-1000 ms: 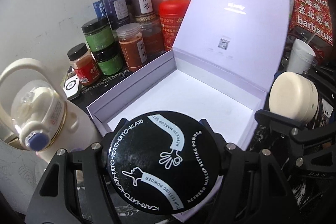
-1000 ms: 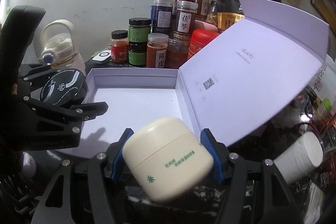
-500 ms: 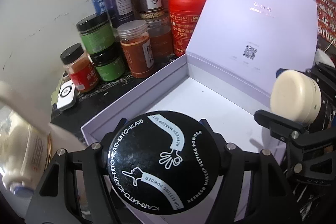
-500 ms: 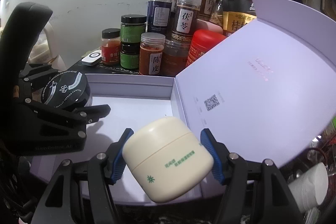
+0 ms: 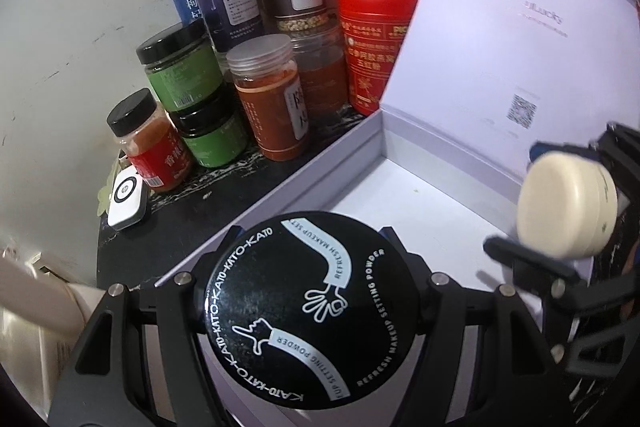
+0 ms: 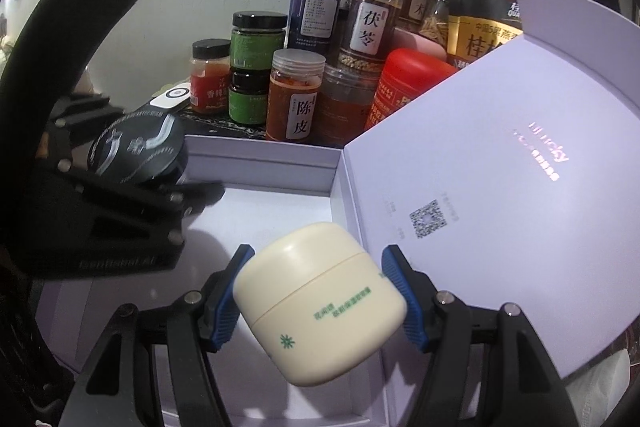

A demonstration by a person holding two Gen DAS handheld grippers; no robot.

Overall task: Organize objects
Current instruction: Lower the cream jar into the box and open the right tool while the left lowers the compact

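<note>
The box (image 6: 280, 163) floor (image 6: 280, 211) lies bare and open from above. Its raised lid (image 6: 500, 187) walls off the right side, leaning out over the right edge. Jars (image 6: 296, 99) crowd the table just beyond the far wall, some stacked. The left hand-held gripper (image 6: 136, 147) with its black compact (image 5: 308, 311) fills the near-left over the box; the right hand-held gripper (image 6: 316, 303) with a cream jar (image 6: 320, 303) hangs close by the lid. Between the two is a gap.
</note>
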